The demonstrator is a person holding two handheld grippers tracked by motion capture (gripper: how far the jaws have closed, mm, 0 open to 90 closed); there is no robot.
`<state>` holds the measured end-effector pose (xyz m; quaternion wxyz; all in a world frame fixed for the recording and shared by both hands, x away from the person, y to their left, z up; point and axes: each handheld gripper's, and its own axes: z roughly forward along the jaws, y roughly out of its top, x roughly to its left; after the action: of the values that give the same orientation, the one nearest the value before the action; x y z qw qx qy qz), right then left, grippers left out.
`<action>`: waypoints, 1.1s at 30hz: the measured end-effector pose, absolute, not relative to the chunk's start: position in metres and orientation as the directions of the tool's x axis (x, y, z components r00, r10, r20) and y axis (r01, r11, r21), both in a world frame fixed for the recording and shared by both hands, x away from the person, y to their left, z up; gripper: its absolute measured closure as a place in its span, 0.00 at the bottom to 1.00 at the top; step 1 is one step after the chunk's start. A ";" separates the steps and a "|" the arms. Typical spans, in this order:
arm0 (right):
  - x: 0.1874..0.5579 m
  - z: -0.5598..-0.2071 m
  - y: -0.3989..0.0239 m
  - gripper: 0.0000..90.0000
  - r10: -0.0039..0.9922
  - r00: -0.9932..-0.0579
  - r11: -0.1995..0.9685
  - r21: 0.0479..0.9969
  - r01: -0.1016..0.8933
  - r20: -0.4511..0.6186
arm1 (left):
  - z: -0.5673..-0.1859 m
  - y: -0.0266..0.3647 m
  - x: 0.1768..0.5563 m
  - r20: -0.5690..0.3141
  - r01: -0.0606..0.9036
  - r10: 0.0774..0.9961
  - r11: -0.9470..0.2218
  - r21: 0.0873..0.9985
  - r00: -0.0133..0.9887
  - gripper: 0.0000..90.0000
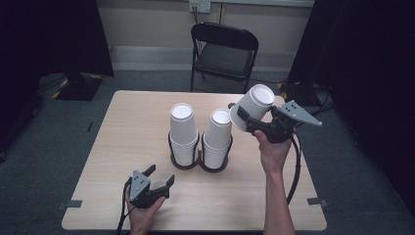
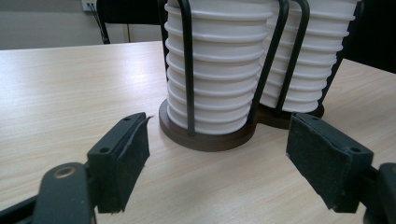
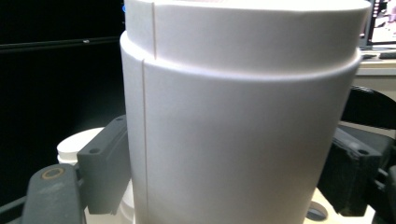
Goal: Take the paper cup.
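A: What is seen nearest the table's [image 1: 122, 117] front edge?

B: The left gripper [image 1: 160, 177] is held low over the wood at the near left corner, gripped by the left hand [image 1: 142, 210]. Its jaws are spread wide apart, and nothing is found between them. In the left gripper view the same gripper [image 2: 217, 154] is pointed at the foot of the holder [image 2: 205, 137], with bare table seen between pads and base.

A: And a little farther in?

B: At mid-table the dark holder [image 1: 200, 164] is set, with two round bases joined side by side and wire uprights. Two stacks of white cups are kept in it, upside down: the left stack [image 1: 183, 134] and the right stack [image 1: 218, 139], just beside one another. In the left gripper view the ribbed rims of the left stack [image 2: 219, 70] are shown behind the black wires.

A: Where is the lifted cup?

B: A single cup [image 1: 252, 107] is carried above the table, to the right of the right stack and clear of it. It is tilted, bottom turned up and away. It is clamped by the right gripper [image 1: 242, 117], which is held up by the right hand [image 1: 271, 152]. In the right gripper view the cup [image 3: 238, 126] is shown close up, with a pad pressed on each flank by the right gripper [image 3: 224, 177].

A: And beyond the table?

B: A black folding chair [image 1: 222, 56] is stood on the grey floor [image 1: 147, 81] past the far edge, and a pale wall [image 1: 147, 22] is seen behind it.
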<state>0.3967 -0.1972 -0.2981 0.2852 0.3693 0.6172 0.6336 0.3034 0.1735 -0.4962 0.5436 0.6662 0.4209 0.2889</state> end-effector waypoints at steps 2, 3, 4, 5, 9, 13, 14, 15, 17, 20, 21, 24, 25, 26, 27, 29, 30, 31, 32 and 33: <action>0.396 -0.299 -0.200 0.19 0.824 -0.556 -0.072 0.993 0.098 0.115 | -0.496 0.174 0.304 -0.086 0.256 0.872 -0.046 0.966 0.481 0.23; 0.394 -0.299 -0.202 0.19 0.827 -0.550 -0.072 0.992 0.102 0.117 | -0.496 0.175 0.305 -0.093 0.260 0.870 -0.041 0.965 0.484 0.23; 0.393 -0.301 -0.205 0.19 0.829 -0.545 -0.081 0.991 0.104 0.125 | -0.496 0.175 0.306 -0.102 0.266 0.870 -0.034 0.963 0.483 0.23; 0.391 -0.302 -0.207 0.19 0.835 -0.536 -0.080 0.991 0.108 0.126 | -0.496 0.175 0.306 -0.100 0.265 0.869 -0.036 0.964 0.484 0.23; 0.385 -0.308 -0.214 0.19 0.845 -0.520 -0.073 0.989 0.127 0.129 | -0.496 0.174 0.307 -0.105 0.272 0.866 -0.036 0.962 0.488 0.24; 0.379 -0.316 -0.217 0.19 0.851 -0.505 -0.079 0.987 0.143 0.142 | -0.496 0.174 0.308 -0.106 0.272 0.858 -0.040 0.962 0.503 0.28; 0.378 -0.318 -0.218 0.19 0.850 -0.505 -0.084 0.986 0.146 0.147 | -0.496 0.174 0.308 -0.110 0.272 0.855 -0.038 0.961 0.506 0.28; 0.376 -0.321 -0.219 0.19 0.851 -0.502 -0.088 0.985 0.152 0.153 | -0.496 0.174 0.308 -0.113 0.274 0.855 -0.036 0.961 0.507 0.29; 0.373 -0.325 -0.221 0.19 0.853 -0.499 -0.084 0.983 0.162 0.155 | -0.496 0.174 0.308 -0.111 0.271 0.855 -0.035 0.962 0.506 0.30; 0.367 -0.333 -0.223 0.19 0.855 -0.488 -0.095 0.979 0.180 0.173 | -0.495 0.174 0.308 -0.130 0.269 0.843 -0.018 0.963 0.522 0.33; 0.365 -0.336 -0.223 0.19 0.855 -0.485 -0.101 0.977 0.189 0.182 | -0.494 0.174 0.308 -0.131 0.268 0.838 -0.018 0.963 0.529 0.33; 0.359 -0.342 -0.224 0.19 0.852 -0.488 -0.099 0.974 0.202 0.188 | -0.491 0.173 0.308 -0.122 0.258 0.834 -0.025 0.966 0.538 0.33; 0.357 -0.345 -0.223 0.19 0.851 -0.488 -0.104 0.973 0.204 0.193 | -0.491 0.172 0.308 -0.124 0.255 0.831 -0.022 0.967 0.542 0.33; 0.355 -0.347 -0.223 0.19 0.848 -0.490 -0.109 0.972 0.208 0.200 | -0.490 0.171 0.307 -0.124 0.253 0.827 -0.022 0.967 0.548 0.33; 0.350 -0.353 -0.222 0.19 0.849 -0.491 -0.098 0.972 0.214 0.194 | -0.489 0.170 0.307 -0.117 0.247 0.823 -0.030 0.968 0.556 0.32; 0.348 -0.356 -0.222 0.19 0.847 -0.493 -0.098 0.970 0.222 0.198 | -0.487 0.168 0.306 -0.105 0.231 0.812 -0.037 0.972 0.574 0.32; 0.346 -0.358 -0.221 0.19 0.846 -0.495 -0.096 0.969 0.226 0.199 | -0.487 0.167 0.306 -0.101 0.226 0.809 -0.041 0.973 0.579 0.32; 0.344 -0.361 -0.221 0.19 0.847 -0.491 -0.098 0.968 0.230 0.202 | -0.487 0.165 0.306 -0.097 0.225 0.804 -0.046 0.973 0.586 0.32; 0.340 -0.363 -0.221 0.19 0.844 -0.495 -0.099 0.967 0.236 0.207 | -0.486 0.164 0.306 -0.090 0.219 0.801 -0.053 0.974 0.591 0.32; 0.338 -0.365 -0.221 0.19 0.840 -0.500 -0.102 0.965 0.241 0.213 | -0.486 0.163 0.305 -0.090 0.216 0.805 -0.049 0.975 0.587 0.32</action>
<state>0.3377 -0.2206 -0.3654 0.2486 0.4340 0.6222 0.6022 0.3053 0.1631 -0.4860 0.5777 0.6780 0.3765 0.2546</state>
